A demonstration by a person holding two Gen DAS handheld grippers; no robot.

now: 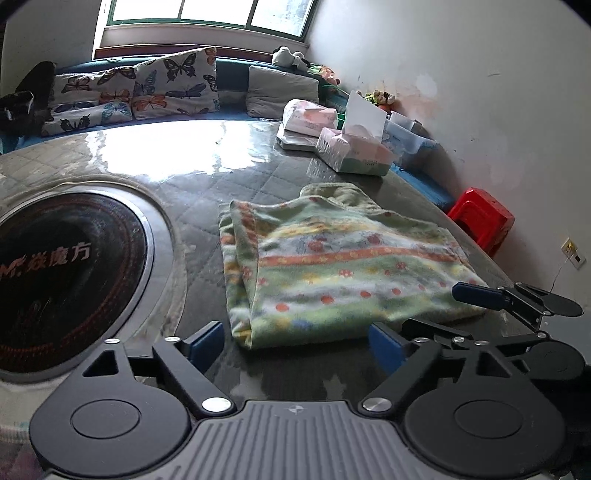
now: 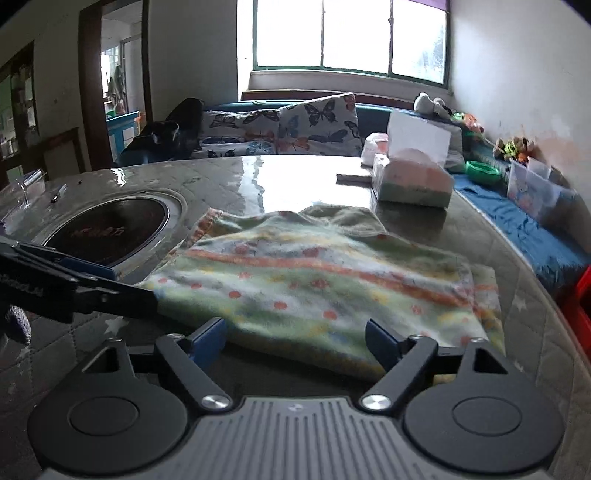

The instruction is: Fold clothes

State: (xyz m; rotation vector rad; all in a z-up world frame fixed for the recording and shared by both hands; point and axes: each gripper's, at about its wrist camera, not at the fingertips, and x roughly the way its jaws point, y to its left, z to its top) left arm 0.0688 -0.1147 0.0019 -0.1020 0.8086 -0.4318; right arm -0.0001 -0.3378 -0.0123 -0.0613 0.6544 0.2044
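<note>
Bright window (image 2: 351, 35) above cushioned bench (image 2: 369, 107)

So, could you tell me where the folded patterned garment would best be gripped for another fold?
Probably at its near edge, coming in low from the front. The garment lies flat on the table, its near hem facing both open grippers: left gripper by the near-left corner, right gripper along the near edge.

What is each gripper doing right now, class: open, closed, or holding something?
Left gripper: jaws open, holding nothing, at the near edge of the folded garment.
Right gripper: jaws open, holding nothing, at the same near edge.
</note>
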